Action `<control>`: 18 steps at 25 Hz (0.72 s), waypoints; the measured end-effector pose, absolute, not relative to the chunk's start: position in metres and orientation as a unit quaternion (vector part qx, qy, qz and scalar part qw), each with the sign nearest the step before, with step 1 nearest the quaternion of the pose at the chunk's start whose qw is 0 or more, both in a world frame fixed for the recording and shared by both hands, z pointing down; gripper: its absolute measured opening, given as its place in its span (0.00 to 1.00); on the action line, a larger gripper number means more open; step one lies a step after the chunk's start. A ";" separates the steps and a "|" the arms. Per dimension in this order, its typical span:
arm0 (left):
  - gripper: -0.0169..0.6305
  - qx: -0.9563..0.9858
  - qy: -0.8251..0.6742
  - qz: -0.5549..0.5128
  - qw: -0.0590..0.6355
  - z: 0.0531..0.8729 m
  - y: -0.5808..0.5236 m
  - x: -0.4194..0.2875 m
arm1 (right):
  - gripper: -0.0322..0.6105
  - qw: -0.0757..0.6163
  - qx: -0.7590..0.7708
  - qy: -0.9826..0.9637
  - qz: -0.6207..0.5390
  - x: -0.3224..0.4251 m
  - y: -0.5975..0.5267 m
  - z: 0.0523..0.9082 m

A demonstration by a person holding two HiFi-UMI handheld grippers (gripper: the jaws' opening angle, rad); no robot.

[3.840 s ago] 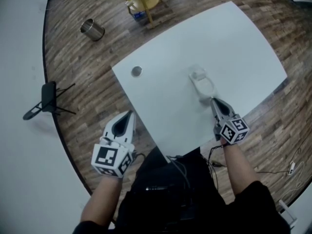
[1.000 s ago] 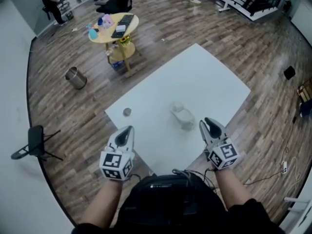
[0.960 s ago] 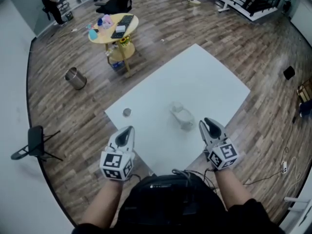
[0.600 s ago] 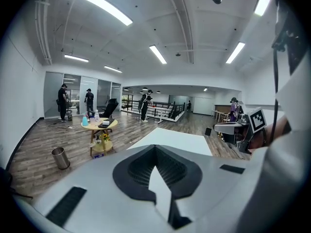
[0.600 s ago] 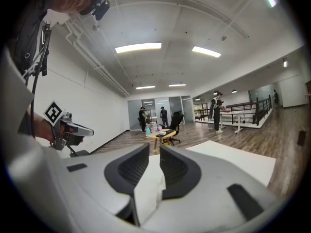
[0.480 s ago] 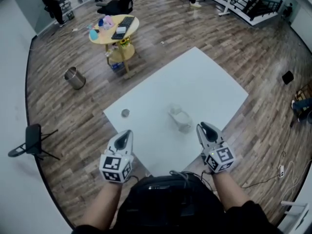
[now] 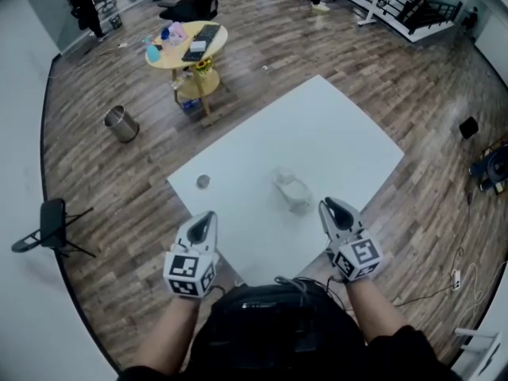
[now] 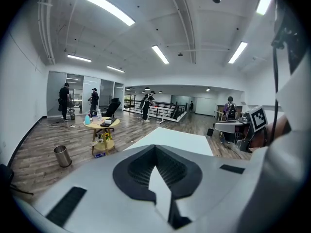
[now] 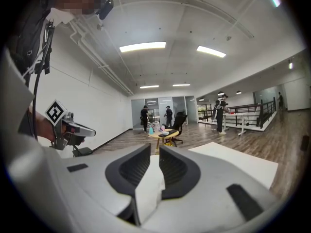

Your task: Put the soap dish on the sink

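One soap dish (image 7: 292, 192) was judged light, slick, best pinched at its rim; left gripper (image 7: 207, 217) was seen closed, right gripper (image 7: 328, 205) barely parted, both empty

We found the desk (image 7: 333, 125) smooth, matt white, and the floor (image 7: 103, 189) wood planks with a faint sheen. The bin (image 7: 121, 124) was shiny metal, the round table (image 7: 186, 42) pale wood. The left gripper (image 7: 206, 217) and right gripper (image 7: 327, 205) wore matt grey plastic, their jaws faced with black ribbed pads (image 8: 133, 171).
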State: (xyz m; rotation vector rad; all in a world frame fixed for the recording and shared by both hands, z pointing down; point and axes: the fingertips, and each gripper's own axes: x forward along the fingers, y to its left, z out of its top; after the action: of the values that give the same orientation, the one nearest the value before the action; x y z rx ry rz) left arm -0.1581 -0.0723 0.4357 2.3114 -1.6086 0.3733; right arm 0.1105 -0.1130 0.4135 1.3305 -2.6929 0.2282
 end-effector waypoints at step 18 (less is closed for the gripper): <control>0.01 0.805 -0.559 0.132 0.150 0.438 -0.068 -0.160 | 0.06 0.070 0.431 -0.897 0.075 0.106 -0.105 0.420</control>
State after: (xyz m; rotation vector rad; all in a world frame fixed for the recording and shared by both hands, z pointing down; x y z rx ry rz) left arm -0.1601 -0.0676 0.4379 2.3124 -1.6046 0.3803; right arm 0.1063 -0.1050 0.4198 1.2964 -2.6977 0.2259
